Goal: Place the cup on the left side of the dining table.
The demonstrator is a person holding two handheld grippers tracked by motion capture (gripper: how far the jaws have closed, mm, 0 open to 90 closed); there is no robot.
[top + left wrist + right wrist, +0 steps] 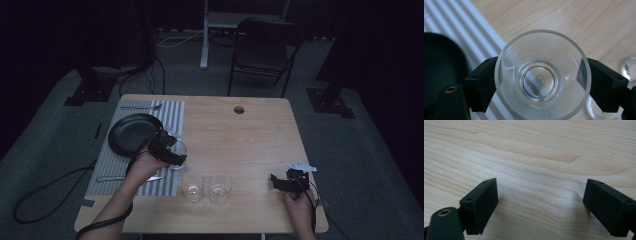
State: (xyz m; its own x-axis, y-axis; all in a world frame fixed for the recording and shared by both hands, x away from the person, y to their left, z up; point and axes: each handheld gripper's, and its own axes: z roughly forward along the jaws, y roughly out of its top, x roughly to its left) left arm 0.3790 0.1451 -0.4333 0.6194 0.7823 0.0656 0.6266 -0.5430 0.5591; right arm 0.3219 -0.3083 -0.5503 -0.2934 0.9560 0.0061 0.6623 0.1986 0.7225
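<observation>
Room: dark, grey carpet floor (pixel 45 145), a folding chair (pixel 262 50) beyond the table, black stand feet at both sides, cables on the floor.
Table (pixel 250 145): pale wood, with a round hole (pixel 239 109) near the far edge.
Mat (pixel 172 117): grey-striped, on the table's left part.
Plate (pixel 131 132): black, on the mat, just left of the left gripper.
Spare glasses: two clear ones (pixel 193 187) (pixel 220 188) side by side near the front edge, close to the held glass, between the two grippers.
Cutlery: one piece (pixel 141 106) at the mat's far edge, another (pixel 112 178) at its near edge; kind unclear.
Left gripper (pixel 170 152): jaws closed onto a glass (pixel 541 75), one on each side of its wall.
Glass: upright, mouth toward the left gripper camera, over the mat's right edge where it meets bare wood; whether it touches the surface I cannot tell.
Right gripper (pixel 285 181): jaws wide apart, nothing between them, low over bare wood near the front right, well apart from the glasses.
</observation>
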